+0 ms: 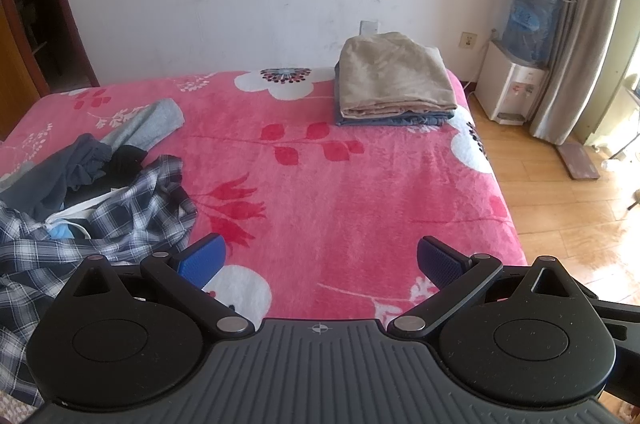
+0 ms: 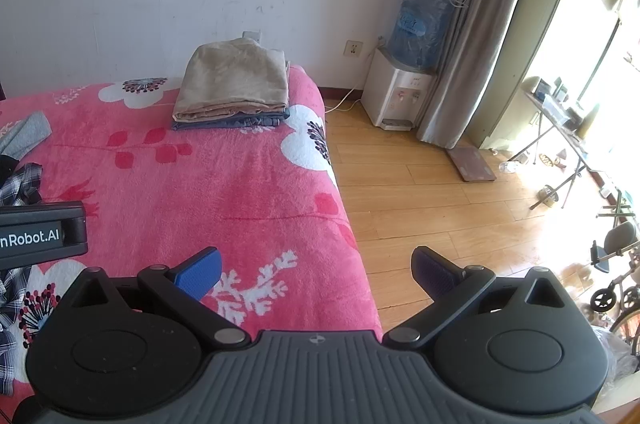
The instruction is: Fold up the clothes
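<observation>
Both grippers' jaws wide apart above pink blanket (image 1: 360, 184), plaid shirt (image 1: 120, 216) leftward.

The left gripper (image 1: 320, 258) was spread wide, gripping nothing. The right gripper (image 2: 316, 270) was likewise agape and empty.

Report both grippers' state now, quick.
Left gripper: open, holding nothing, above the pink blanket.
Right gripper: open, holding nothing.
</observation>
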Demonstrator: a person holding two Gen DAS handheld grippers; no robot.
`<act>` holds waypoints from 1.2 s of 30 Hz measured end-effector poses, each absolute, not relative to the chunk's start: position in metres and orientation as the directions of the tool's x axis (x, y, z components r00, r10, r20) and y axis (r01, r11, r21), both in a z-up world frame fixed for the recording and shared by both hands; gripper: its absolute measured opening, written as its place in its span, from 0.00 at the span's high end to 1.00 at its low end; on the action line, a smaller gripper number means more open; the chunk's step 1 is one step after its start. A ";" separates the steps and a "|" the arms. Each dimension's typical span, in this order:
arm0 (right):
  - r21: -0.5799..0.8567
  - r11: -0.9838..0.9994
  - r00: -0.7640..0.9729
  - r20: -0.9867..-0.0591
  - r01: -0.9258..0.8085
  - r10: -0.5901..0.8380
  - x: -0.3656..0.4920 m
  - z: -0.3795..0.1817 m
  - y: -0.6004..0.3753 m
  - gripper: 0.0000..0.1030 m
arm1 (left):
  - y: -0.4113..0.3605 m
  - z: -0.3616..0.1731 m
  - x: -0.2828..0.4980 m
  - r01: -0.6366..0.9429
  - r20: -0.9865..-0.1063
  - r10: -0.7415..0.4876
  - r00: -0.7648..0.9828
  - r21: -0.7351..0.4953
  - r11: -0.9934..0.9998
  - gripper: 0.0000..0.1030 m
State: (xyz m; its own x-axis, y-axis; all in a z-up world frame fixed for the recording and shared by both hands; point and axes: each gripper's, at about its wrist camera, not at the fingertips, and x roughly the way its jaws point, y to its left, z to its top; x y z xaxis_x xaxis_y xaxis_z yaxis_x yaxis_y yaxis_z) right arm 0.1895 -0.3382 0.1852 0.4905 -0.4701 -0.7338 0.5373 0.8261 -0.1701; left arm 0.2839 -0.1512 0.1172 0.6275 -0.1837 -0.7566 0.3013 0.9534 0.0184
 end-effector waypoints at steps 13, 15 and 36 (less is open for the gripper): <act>-0.171 0.826 0.491 -0.733 0.538 -0.471 0.190 0.186 -0.338 0.00 | -0.151 0.117 0.283 0.306 -0.755 -0.187 0.629 0.019 0.952 0.00; -0.171 0.826 0.490 -0.734 0.538 -0.471 0.189 0.185 -0.338 0.00 | -0.152 0.117 0.283 0.307 -0.755 -0.187 0.628 0.020 0.951 0.00; -0.171 0.824 0.486 -0.736 0.540 -0.471 0.188 0.185 -0.338 0.00 | -0.151 0.118 0.283 0.304 -0.756 -0.186 0.628 0.018 0.952 0.00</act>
State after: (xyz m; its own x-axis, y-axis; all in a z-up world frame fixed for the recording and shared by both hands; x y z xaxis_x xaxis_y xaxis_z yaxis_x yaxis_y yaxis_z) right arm 0.1877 -0.3384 0.1851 0.4863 -0.4715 -0.7357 0.5403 0.8239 -0.1709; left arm 0.2825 -0.1506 0.1183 0.6275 -0.1859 -0.7561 0.3041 0.9525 0.0183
